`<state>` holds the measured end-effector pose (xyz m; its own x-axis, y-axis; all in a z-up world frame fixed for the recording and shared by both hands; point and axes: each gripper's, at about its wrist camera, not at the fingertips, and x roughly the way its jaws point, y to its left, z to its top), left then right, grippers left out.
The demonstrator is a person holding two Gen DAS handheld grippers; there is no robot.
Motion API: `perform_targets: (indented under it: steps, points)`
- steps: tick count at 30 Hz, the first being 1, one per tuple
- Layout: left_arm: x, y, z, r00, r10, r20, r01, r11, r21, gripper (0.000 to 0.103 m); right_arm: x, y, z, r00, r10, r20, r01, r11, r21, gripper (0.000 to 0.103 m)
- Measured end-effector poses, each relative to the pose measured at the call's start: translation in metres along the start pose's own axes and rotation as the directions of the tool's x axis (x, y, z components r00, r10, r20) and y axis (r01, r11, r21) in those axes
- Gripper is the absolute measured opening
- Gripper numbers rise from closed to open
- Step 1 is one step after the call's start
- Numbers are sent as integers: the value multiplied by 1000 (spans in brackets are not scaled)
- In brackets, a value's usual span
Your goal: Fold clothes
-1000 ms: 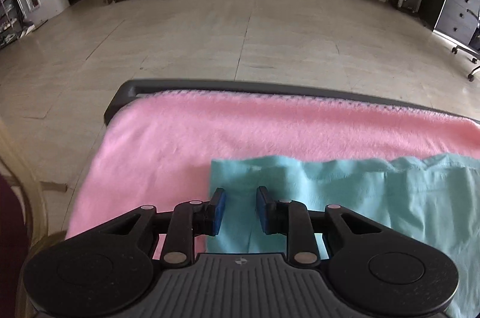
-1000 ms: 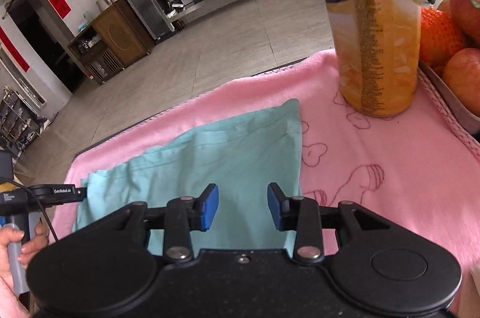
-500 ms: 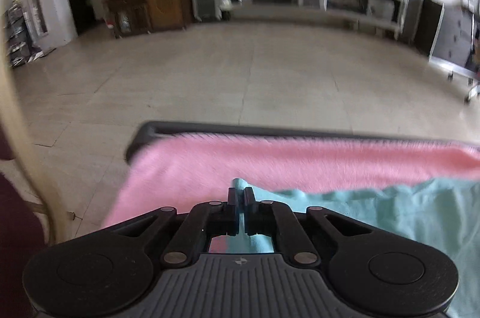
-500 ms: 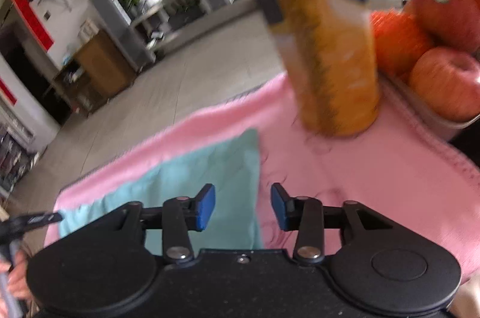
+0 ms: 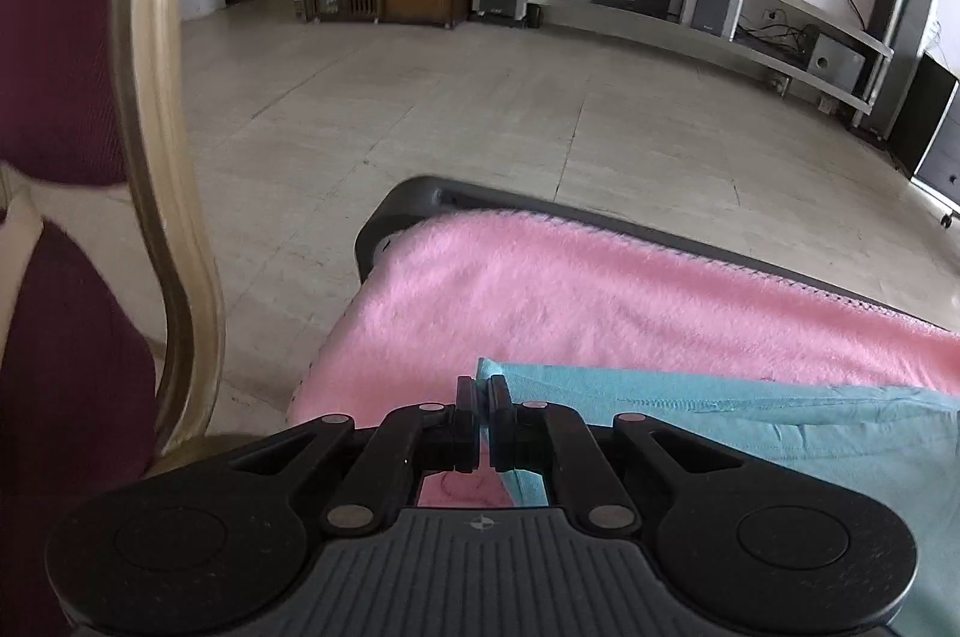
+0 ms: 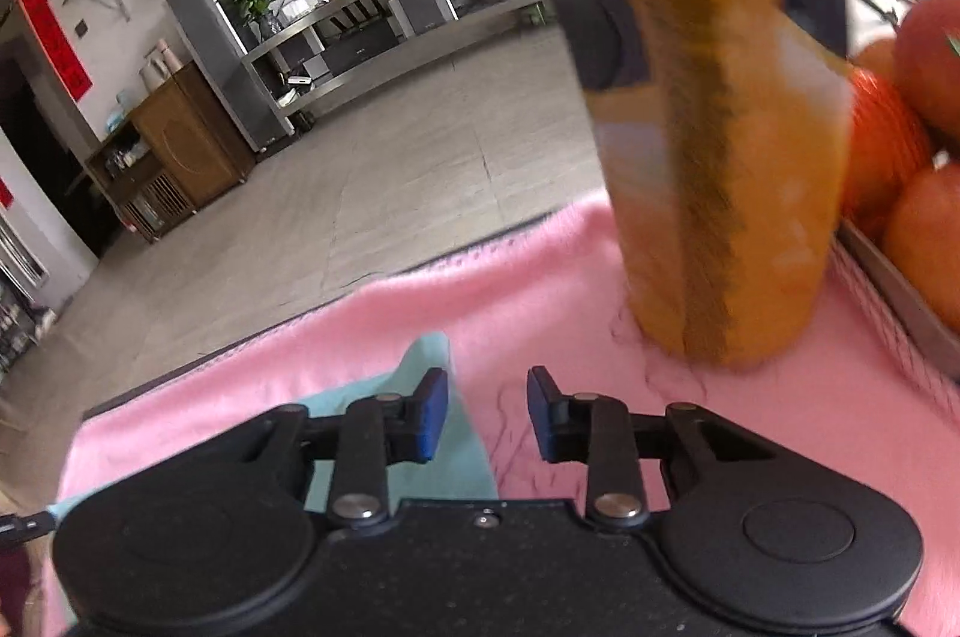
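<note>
Since a second ago, my left gripper (image 5: 481, 400) has gone from jaws apart over the teal garment (image 5: 750, 421) to jaws pressed together on its near left corner, and the view has swung toward a gold-framed chair (image 5: 162, 193) at the table's side. On the other side, my right gripper (image 6: 487, 412) has slid toward the garment's right edge, and the orange snack bag (image 6: 714, 169) now looms closer and blurred.

Left wrist view: the teal cloth lies flat on the pink blanket (image 5: 600, 301) that covers the dark table (image 5: 408, 199), its corner pinched in the closed pads and lifted just off the blanket. I judge the corner grip is there so the edge can be carried over for a fold.

Right wrist view: the jaws are closing, with the cloth's (image 6: 441, 397) right border lying under the left fingertip (image 6: 432, 415) and pink blanket (image 6: 540, 313) showing in the gap; I cannot see the pads pressing fabric yet. The bag stands just beyond, beside a tray of fruit (image 6: 918, 108), so I would keep the lift low and away from them. A matching grip on this corner looks like the next need before folding.
</note>
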<state>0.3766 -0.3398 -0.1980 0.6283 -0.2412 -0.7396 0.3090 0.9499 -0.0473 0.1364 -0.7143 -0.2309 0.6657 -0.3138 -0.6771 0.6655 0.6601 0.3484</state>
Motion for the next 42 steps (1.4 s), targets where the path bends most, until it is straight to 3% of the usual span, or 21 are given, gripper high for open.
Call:
perform_targets:
  steps: [6, 13, 14, 15, 18, 21, 26, 30, 33, 35, 36, 39, 40, 42]
  points:
    - [11, 1, -9, 1000, 12, -22, -12, 1000, 1, 4, 28, 7, 4, 994, 68, -89, -67, 998, 15, 26]
    - [12, -4, -10, 999, 38, -21, -37, 999, 32, 4, 32, 11, 2, 990, 109, -92, -107, 994, 30, 24]
    - [12, -5, -10, 999, 44, -20, -43, 998, 36, 4, 32, 12, 2, 991, 102, -90, -100, 995, 26, 21]
    - [11, -7, -11, 999, 51, -19, -50, 998, 43, 4, 33, 12, 2, 992, 95, -88, -93, 995, 22, 10]
    - [9, -12, -12, 998, 66, -14, -65, 996, 60, 4, 25, 21, -1, 998, 45, -43, -48, 996, -74, 2]
    - [3, -13, -10, 999, 54, 6, -54, 997, 59, 4, 5, 28, -4, 996, -20, 89, 32, 989, -144, 1]
    - [-14, -35, 3, 995, 4, 100, -16, 993, 119, 4, -17, 26, 3, 965, -102, 241, 144, 976, -161, 1]
    - [-15, -75, 12, 982, 14, 188, -60, 969, 241, 4, -12, 28, 1, 937, -197, 289, 266, 938, -222, 1]
    - [-1, -102, 12, 973, 57, 223, -127, 940, 317, 1, 0, 27, -4, 925, -249, 288, 322, 915, -242, 1]
    - [11, -115, 10, 958, 118, 260, -209, 909, 359, 1, 9, 27, -8, 917, -283, 282, 354, 901, -250, 1]
    - [20, -116, 11, 961, 136, 241, -219, 906, 362, 1, 13, 26, -9, 917, -293, 270, 360, 900, -246, 1]
    - [35, -108, 10, 968, 177, 178, -228, 918, 324, 4, 25, 21, -13, 928, -303, 216, 352, 904, -243, 3]
    - [35, -101, 9, 975, 164, 151, -204, 930, 305, 13, 29, 20, -15, 933, -302, 194, 345, 906, -244, 3]
    - [27, -84, 6, 984, 142, 110, -167, 948, 270, 15, 20, 21, -15, 945, -275, 174, 312, 919, -242, 8]
